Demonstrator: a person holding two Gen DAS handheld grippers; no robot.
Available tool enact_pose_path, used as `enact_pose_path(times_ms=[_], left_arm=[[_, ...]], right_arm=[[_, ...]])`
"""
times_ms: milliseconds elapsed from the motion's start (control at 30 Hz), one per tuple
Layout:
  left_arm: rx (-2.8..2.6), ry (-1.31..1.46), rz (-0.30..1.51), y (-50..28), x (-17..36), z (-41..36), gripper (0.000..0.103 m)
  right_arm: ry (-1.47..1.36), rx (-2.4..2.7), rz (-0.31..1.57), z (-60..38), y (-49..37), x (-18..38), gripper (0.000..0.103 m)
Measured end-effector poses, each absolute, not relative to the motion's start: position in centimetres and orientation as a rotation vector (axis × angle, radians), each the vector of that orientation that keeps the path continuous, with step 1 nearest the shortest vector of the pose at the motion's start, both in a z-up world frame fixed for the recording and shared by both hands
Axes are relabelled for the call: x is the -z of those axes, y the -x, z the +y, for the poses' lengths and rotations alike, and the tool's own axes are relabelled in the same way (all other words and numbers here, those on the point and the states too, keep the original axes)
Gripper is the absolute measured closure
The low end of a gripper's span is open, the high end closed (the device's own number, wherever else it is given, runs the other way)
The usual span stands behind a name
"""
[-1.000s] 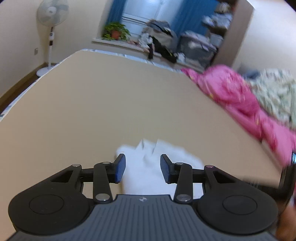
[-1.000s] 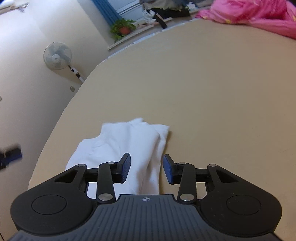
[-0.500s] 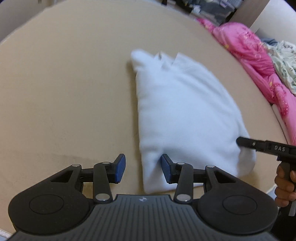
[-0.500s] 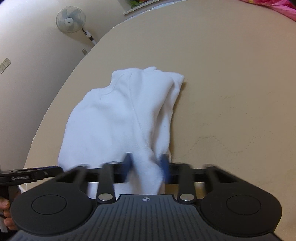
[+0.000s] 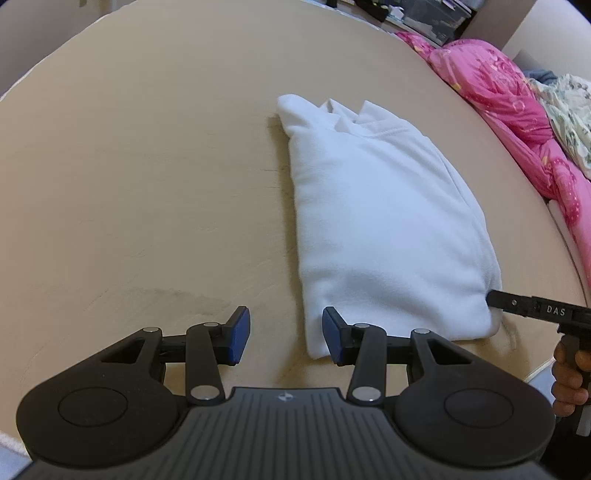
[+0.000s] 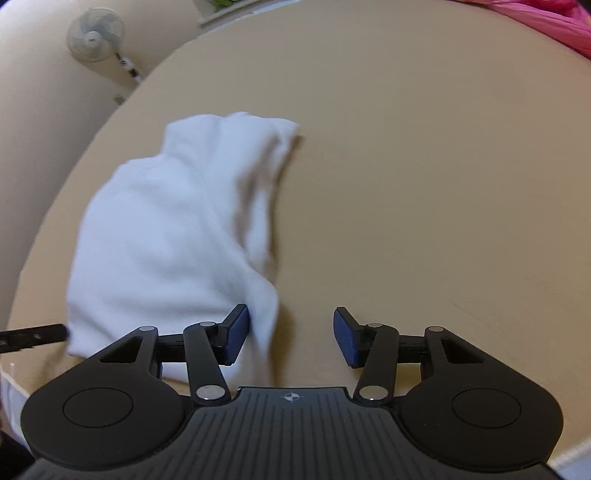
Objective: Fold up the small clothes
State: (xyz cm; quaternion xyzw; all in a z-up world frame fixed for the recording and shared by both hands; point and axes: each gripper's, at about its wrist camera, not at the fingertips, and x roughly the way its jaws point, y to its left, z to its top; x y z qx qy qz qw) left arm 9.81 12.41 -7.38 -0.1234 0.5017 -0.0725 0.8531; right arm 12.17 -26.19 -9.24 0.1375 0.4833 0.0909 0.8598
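1. White garment [image 5: 384,229] lies folded into a rough rectangle on the tan bed surface [image 5: 147,166], near the close edge. Neckline and layered edges point away from me, fold side toward me.
2. My left gripper [image 5: 286,339]: jaws apart, nothing between the pads. It sits at the garment's near-left corner; the right-hand blue pad [image 5: 332,341] overlaps the fabric's near edge in view, and I can't tell if it touches.
3. My right gripper [image 6: 291,338]: jaws wide apart, empty. Its left-hand pad [image 6: 236,334] is right against the garment's near-right corner; the other pad is over bare surface.
4. From the left wrist view, the right gripper's black finger [image 5: 517,304] reaches the garment's near-right corner, with the holding hand [image 5: 570,376] at the frame edge.
5. Right wrist view is motion-blurred on the garment [image 6: 173,236]; the left gripper's finger [image 6: 33,336] shows at the far left beside the cloth.
6. Surroundings: pink quilt [image 5: 509,103] bunched along the right side of the bed, patterned bedding [image 5: 569,110] beyond it, standing fan [image 6: 94,33] by the wall.
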Motion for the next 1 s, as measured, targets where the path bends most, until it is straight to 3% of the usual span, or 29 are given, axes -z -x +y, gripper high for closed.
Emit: enact_pose_path(times_ms=[100, 200, 233, 300, 533, 700, 1000], left_arm=[[0.145, 0.248, 1.032, -8.7, 6.6, 12.6, 0.05], [0.114, 0.211, 0.988, -7.7, 5.5, 12.4, 0.025], [0.098, 0.191, 0.968, -7.2, 5.0, 12.3, 0.021], [0.08, 0.155, 0.934, -6.3, 3.9, 12.0, 0.021], [0.029, 0.093, 0.69, -0.1, -2.5, 10.1, 0.015], [0.062, 0.152, 0.586, 4.3, -4.9, 7.7, 0.014], [-0.004, 0.122, 0.635, 4.9, -0.4, 2.9, 0.014]], right_arm=[[-0.278, -0.14, 0.985, -26.8, -10.9, 8.2, 0.052], [-0.215, -0.048, 0.912, -26.6, -8.8, 6.3, 0.052], [-0.215, -0.045, 0.892, -26.6, -8.3, 5.8, 0.052], [-0.229, -0.062, 0.849, -26.3, -6.7, 4.2, 0.049], [-0.166, -0.144, 0.653, -23.6, -1.0, -0.7, 0.023], [-0.153, -0.139, 0.568, -22.2, 2.1, -0.8, 0.019], [-0.06, -0.156, 0.534, -20.4, 2.7, 0.4, 0.019]])
